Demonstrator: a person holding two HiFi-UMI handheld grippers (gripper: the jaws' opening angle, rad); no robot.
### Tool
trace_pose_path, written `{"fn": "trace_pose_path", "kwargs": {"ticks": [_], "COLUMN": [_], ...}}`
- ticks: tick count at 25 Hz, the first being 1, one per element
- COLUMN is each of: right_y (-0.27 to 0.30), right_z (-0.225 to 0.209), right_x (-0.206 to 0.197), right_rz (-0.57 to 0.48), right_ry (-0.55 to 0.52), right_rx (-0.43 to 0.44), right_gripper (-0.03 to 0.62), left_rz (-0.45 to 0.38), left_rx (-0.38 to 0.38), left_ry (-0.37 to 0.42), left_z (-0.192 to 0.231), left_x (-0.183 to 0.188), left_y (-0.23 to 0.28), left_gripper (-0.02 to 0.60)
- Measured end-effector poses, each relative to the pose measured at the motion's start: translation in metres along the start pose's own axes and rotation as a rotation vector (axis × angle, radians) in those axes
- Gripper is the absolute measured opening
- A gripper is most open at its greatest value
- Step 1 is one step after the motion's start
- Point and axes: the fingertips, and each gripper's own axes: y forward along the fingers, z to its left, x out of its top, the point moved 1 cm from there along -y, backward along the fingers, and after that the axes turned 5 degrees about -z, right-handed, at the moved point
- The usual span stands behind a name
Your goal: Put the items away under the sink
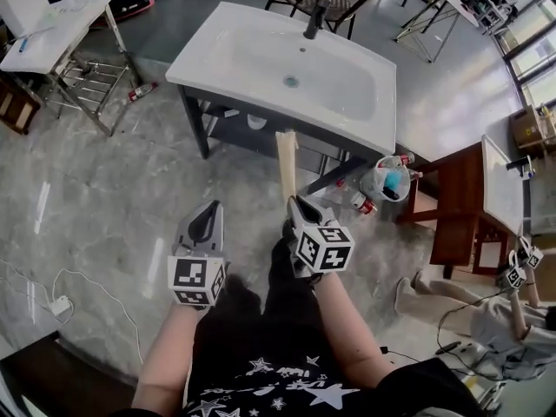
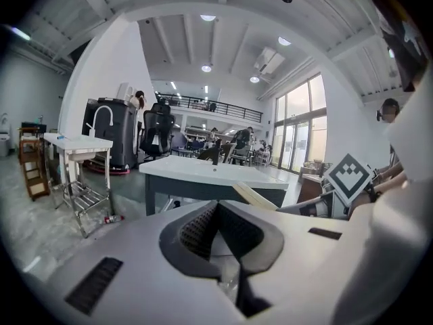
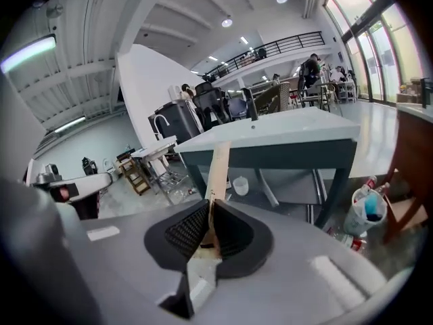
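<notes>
Where ribbed right tongs (image 3: pixel 209 202) pinch, a flat pale slat (image 3: pixel 218 168) juts.

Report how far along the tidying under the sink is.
Done: a white cup sits under the sink. In hand: the right gripper is shut on a wooden stick, aimed at the sink; the left gripper is shut and empty. Left: stowing the stick, then likely the bucket and cans on the floor beside it.

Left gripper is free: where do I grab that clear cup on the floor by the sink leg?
Probably its rim, from above: the clear cup looks upright and open-topped, so one jaw can slip inside beside the blue thing.
</notes>
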Motion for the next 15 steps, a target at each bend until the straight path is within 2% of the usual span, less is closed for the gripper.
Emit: {"fn": "trace_pose_path", "kwargs": {"ticks": [3, 7, 12, 15], "right_y": [-0.005, -0.002, 0.012, 0.028], "right_z": [-0.008, -0.031, -0.073, -0.094], "right_x": [-0.028, -0.062, -0.096, -0.108], "right_rz": [0.046, 0.095, 0.132, 0.139], "right_ry": [0.005, 0.041, 0.065, 0.056], "right_rx": [-0.030, -0.085, -0.168, -0.191], "right_gripper": [0.029, 0.029, 0.029, 0.028], "left_rz": [-0.002, 0.012, 0.057, 0.076], "left_rx": [0.005, 0.021, 0.031, 0.014], "left_ry": [-0.039, -0.054, -0.110, -0.098], "left_z": [0.001, 0.005, 0.006, -0.001], "left_x": [-0.013, -0.034, -0.074, -0.092], "left_y": [-0.016, -0.022, -0.007, 0.008], "left_gripper": [0.008, 0.008, 0.008, 0.008]}}
